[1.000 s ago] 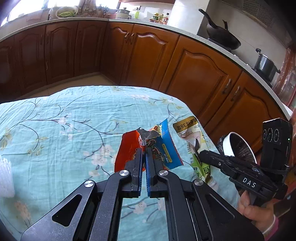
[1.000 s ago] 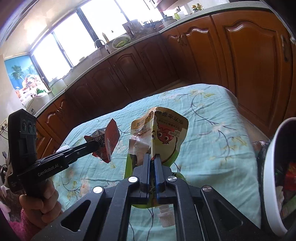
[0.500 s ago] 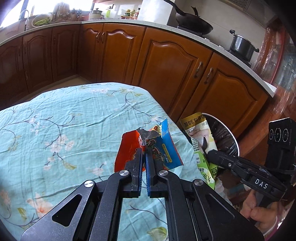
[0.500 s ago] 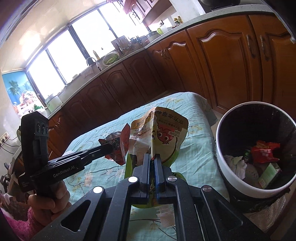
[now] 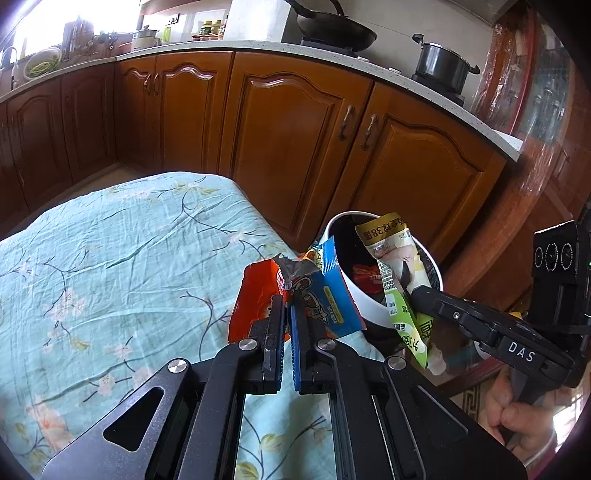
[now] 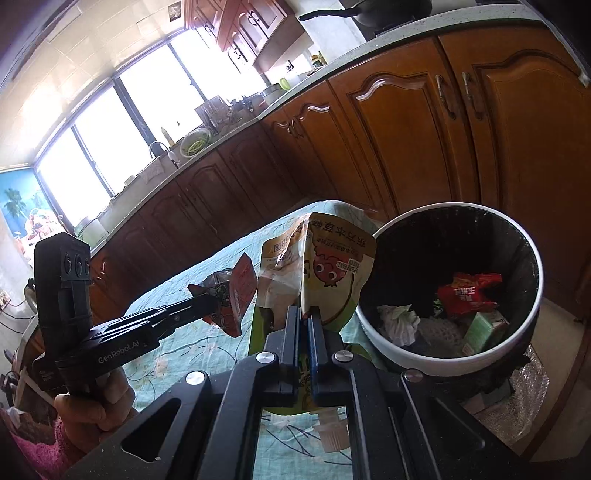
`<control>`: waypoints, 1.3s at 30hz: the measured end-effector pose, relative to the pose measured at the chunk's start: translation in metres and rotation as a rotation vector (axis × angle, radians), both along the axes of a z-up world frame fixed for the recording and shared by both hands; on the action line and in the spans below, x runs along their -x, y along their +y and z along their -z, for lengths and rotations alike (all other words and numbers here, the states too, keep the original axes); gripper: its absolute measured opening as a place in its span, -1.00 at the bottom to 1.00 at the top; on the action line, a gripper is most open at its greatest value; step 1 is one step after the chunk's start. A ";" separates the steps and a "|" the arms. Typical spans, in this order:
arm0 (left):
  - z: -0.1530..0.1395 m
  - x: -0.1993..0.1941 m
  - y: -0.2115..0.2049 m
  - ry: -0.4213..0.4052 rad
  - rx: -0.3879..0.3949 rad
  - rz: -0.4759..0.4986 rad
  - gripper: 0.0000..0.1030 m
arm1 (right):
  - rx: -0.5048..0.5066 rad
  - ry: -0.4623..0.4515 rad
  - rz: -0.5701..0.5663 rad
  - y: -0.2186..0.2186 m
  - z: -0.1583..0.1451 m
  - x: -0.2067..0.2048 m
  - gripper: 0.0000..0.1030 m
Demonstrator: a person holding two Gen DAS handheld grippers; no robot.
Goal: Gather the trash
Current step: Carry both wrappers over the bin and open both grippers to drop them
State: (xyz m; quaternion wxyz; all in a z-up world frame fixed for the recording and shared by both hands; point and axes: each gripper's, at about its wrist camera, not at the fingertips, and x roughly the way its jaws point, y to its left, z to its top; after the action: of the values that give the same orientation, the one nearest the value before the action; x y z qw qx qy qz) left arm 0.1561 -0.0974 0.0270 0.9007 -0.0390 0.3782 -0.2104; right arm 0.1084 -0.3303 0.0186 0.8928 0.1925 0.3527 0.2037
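Note:
My left gripper (image 5: 287,301) is shut on an orange and blue snack wrapper (image 5: 328,299), held above the table's right edge; it also shows in the right wrist view (image 6: 236,295). My right gripper (image 6: 304,312) is shut on a green and yellow drink pouch (image 6: 334,266), held next to the bin's rim; the pouch also shows in the left wrist view (image 5: 400,273). The white trash bin (image 6: 532,258) with a black liner stands on the floor beside the table and holds several pieces of trash, including a red packet (image 6: 467,291).
The table has a teal floral cloth (image 5: 110,266). Brown kitchen cabinets (image 5: 295,140) run behind the table and bin. A wok (image 5: 332,29) and a pot (image 5: 441,66) sit on the counter.
Both grippers have moved right, from over the table toward the bin, each still holding its trash. The bin has come fully into view.

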 end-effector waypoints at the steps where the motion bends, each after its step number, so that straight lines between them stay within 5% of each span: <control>1: 0.000 0.000 -0.003 0.000 0.000 0.006 -0.95 | -0.002 0.001 0.007 -0.005 0.000 0.001 -0.93; 22: -0.001 -0.006 -0.072 0.005 -0.017 0.135 -0.95 | -0.012 0.014 0.139 -0.072 0.001 0.013 -0.93; 39: 0.006 -0.027 -0.112 0.032 -0.041 0.187 -0.95 | 0.004 0.062 0.174 -0.089 0.009 -0.016 -0.93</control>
State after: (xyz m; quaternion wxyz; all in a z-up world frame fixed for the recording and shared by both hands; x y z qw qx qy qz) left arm 0.1835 -0.2094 0.0207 0.8715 0.0116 0.3987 -0.2854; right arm 0.1245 -0.4196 0.0095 0.8960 0.2270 0.3627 0.1187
